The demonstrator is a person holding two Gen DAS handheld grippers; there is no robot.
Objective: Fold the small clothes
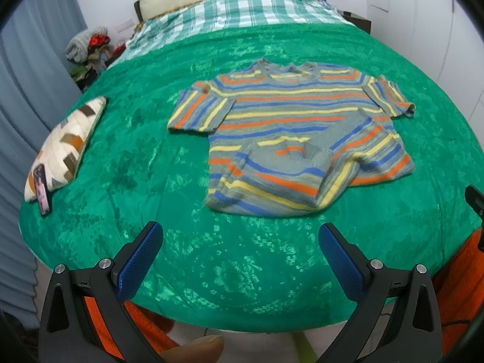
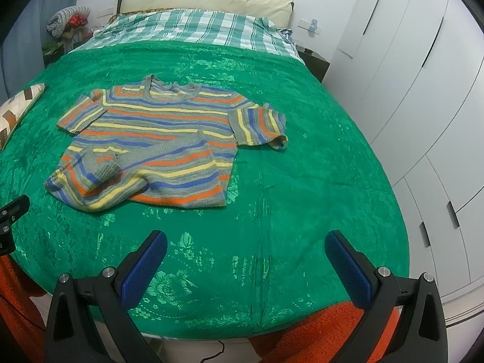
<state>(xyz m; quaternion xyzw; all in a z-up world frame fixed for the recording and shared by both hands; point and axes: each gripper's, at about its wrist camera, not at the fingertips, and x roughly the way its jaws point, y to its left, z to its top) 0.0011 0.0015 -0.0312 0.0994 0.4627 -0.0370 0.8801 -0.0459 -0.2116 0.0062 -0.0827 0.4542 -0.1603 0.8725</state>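
Both grippers, left gripper (image 1: 240, 252) and right gripper (image 2: 245, 260), hover with fingers spread; the striped shirt (image 1: 290, 133) lies ahead, collar away, nearer the left one.

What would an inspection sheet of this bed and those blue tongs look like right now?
Surface: green bedspread, patterned, lying smooth.
Job's things: striped sweater lying front-up, lower left hem corner flipped up over the body.
Clutter: patterned cushion with a phone leaning on it.
Tongs: left tongs and right tongs open, holding nothing, short of the sweater.
Cables: thin dark cable below the bed edge.
Surroundings: white wardrobe, plaid sheet.
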